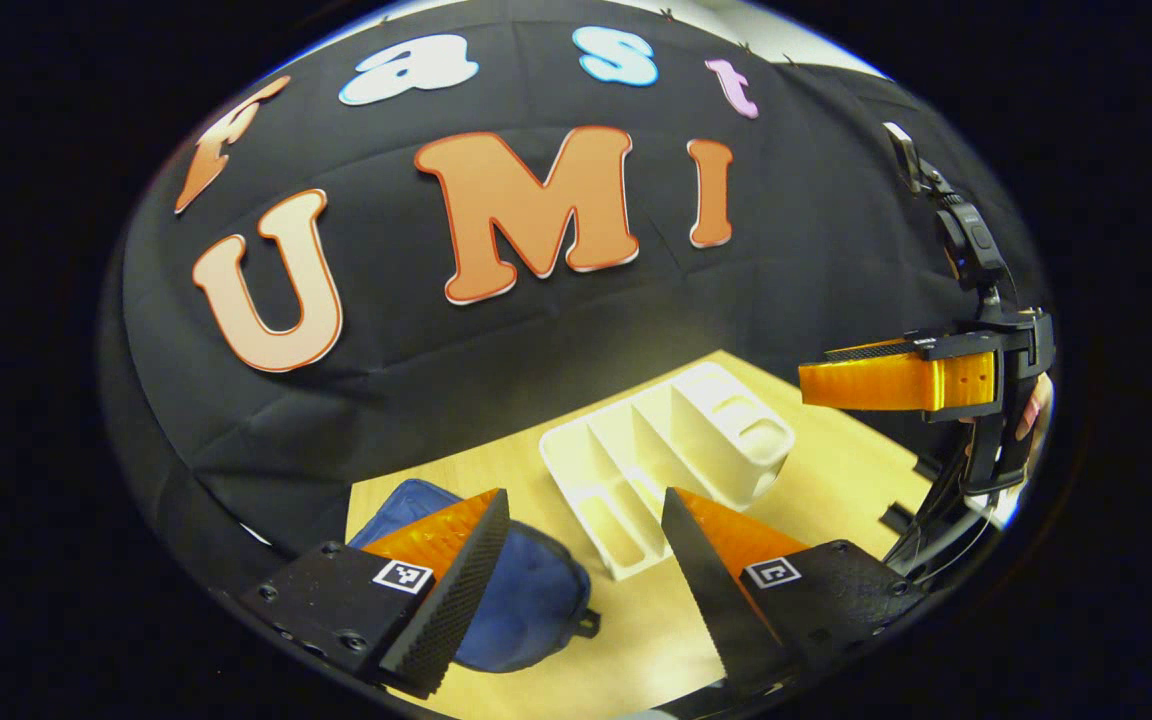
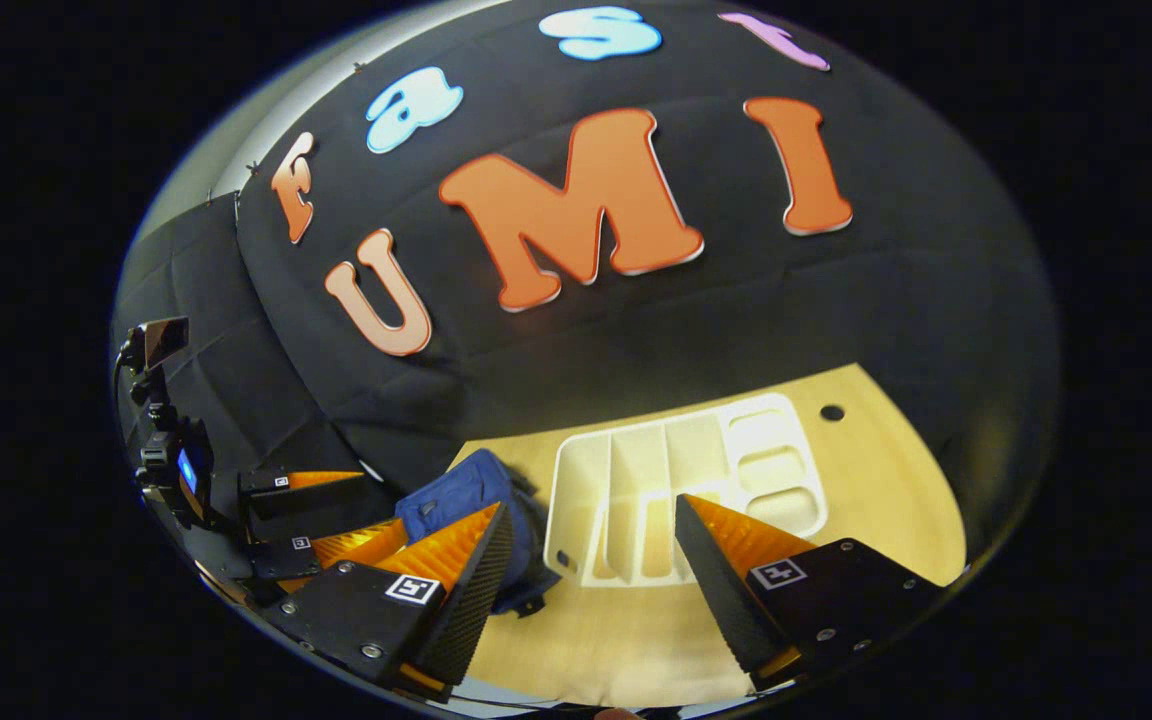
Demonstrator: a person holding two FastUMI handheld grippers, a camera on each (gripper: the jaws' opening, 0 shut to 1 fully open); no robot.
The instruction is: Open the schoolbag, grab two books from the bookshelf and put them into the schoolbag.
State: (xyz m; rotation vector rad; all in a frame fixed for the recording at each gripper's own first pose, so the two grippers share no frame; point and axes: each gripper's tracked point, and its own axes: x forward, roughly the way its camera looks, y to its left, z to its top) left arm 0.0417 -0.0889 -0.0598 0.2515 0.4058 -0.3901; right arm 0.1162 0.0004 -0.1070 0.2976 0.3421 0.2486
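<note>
Schoolbag (image 1: 526, 600) on table (image 1: 836, 470), just left of bookshelf (image 1: 676, 450).

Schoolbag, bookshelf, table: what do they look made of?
Schoolbag: blue soft fabric, matte; it lies slumped and rumpled. Bookshelf: probably moulded plastic, cream-white, smooth, with a slight sheen and rounded divider edges. Table: pale wood or wood-look laminate, smooth; faint grain shows, so which one is unclear.

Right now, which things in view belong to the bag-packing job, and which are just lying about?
Belong to the job:
blue schoolbag, lying on the table
white bookshelf, its slots look empty, no books visible
left gripper, open
right gripper, open

Just there:
wooden table
small dark hole in the tabletop
</note>
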